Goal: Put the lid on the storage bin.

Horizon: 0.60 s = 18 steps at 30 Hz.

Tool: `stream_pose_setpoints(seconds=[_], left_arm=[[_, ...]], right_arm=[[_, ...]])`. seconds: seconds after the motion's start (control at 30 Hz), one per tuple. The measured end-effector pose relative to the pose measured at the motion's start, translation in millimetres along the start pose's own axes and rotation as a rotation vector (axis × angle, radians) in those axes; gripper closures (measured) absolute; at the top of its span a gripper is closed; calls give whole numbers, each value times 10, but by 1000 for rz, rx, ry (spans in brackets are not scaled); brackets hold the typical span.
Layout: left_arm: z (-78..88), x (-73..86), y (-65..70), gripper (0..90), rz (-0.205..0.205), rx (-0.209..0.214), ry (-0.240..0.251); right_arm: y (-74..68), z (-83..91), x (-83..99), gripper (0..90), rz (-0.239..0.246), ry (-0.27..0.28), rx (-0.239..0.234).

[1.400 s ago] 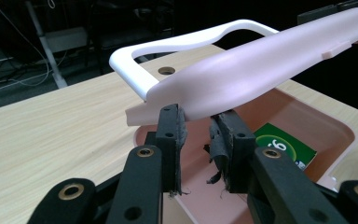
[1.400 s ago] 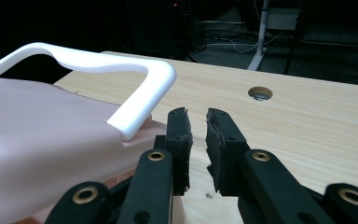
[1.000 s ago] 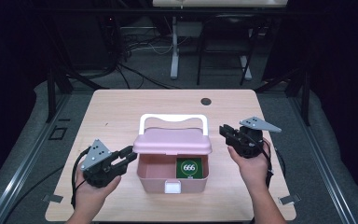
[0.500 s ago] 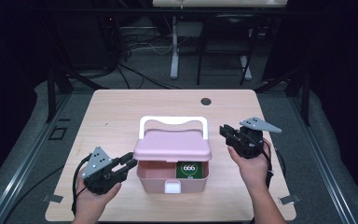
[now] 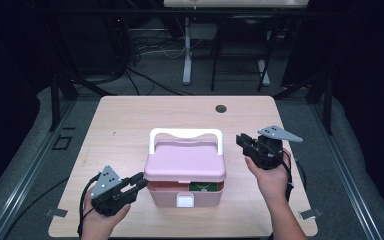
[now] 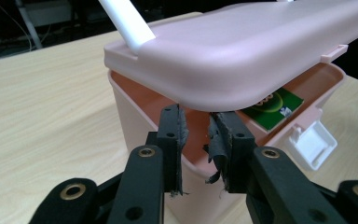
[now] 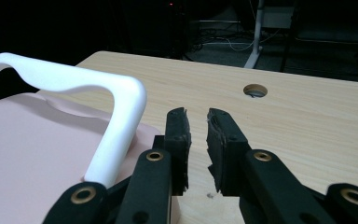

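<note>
Pink box [image 5: 185,175] sits near the front-centre of the wooden table [image 5: 130,120], its lid [image 5: 185,162] lowered most of the way but with a gap at the front. White handle [image 5: 186,135] stands upright behind the lid; white latch [image 5: 185,201] on the front wall hangs unfastened. Through the gap, a green card [image 6: 272,109] lies inside on the box floor; it bears a round white-ringed mark, characters not legible in either the high view or the left gripper view.

Left gripper [image 5: 132,184]: low at the front left of the box, tips just beside its left wall. In the left gripper view [image 6: 196,135] the jaws stand a narrow gap apart, under the lid edge, holding nothing.

Right gripper [image 5: 243,142]: beside the box's right rear corner, apart from it. In the right gripper view [image 7: 196,140] the jaws are a narrow gap apart, empty, the handle just to their left.

Open room: bare tabletop behind and to both sides of the box. Round cable hole [image 5: 221,108] near the far edge. Box front lies near the table's front edge.
</note>
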<state>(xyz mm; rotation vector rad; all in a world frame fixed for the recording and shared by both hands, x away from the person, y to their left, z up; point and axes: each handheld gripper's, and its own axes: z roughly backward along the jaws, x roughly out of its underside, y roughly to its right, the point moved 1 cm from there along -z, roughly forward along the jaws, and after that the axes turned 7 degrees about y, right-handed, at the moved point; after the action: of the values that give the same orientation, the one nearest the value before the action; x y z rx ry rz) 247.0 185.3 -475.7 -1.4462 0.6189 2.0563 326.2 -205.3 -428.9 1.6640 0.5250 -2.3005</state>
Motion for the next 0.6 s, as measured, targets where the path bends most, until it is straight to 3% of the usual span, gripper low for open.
stream_pose_setpoints(seconds=[0.6], left_arm=[[35, 165, 12, 708, 35, 39, -59]], right_arm=[[16, 5, 5, 779, -2, -4, 5]])
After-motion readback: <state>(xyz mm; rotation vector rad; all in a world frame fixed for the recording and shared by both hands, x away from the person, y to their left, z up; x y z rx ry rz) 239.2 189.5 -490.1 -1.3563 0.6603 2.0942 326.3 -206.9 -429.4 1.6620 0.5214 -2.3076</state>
